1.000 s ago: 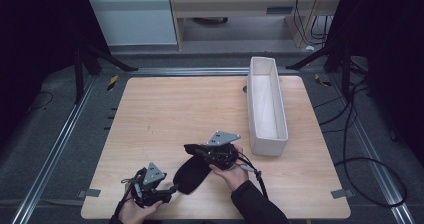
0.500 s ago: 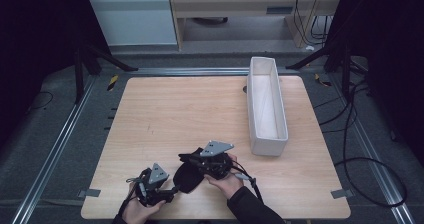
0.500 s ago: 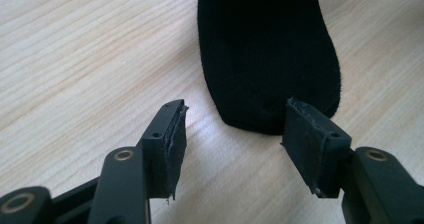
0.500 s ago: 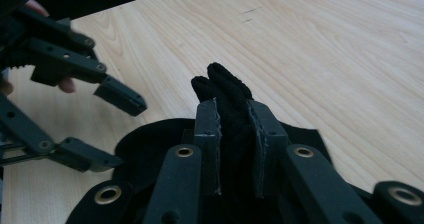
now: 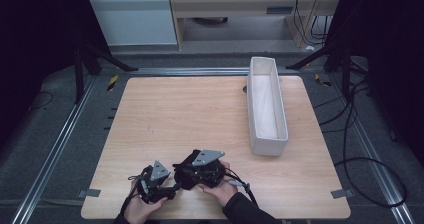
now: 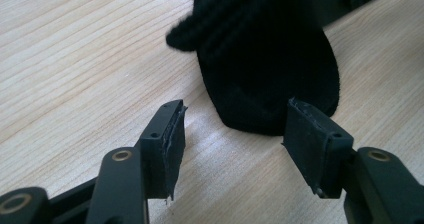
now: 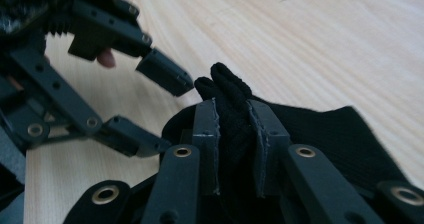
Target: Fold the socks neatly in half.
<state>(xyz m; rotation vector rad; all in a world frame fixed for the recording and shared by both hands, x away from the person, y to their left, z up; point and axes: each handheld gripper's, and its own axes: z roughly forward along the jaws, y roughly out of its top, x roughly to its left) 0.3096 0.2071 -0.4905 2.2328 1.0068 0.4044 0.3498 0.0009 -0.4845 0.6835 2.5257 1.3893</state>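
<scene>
Early stage, I'd judge: black knit sock (image 5: 186, 170) picked up at one end, nothing in the white bin (image 5: 267, 104) yet. R gripper (image 7: 234, 134) clamped on a bunched fold of the sock at the table's (image 5: 190, 114) near edge. L gripper (image 6: 232, 134) jaws apart, sock's rounded end just ahead of them, not touching. Left to do: second grip, then prob. fold or bin it.
</scene>
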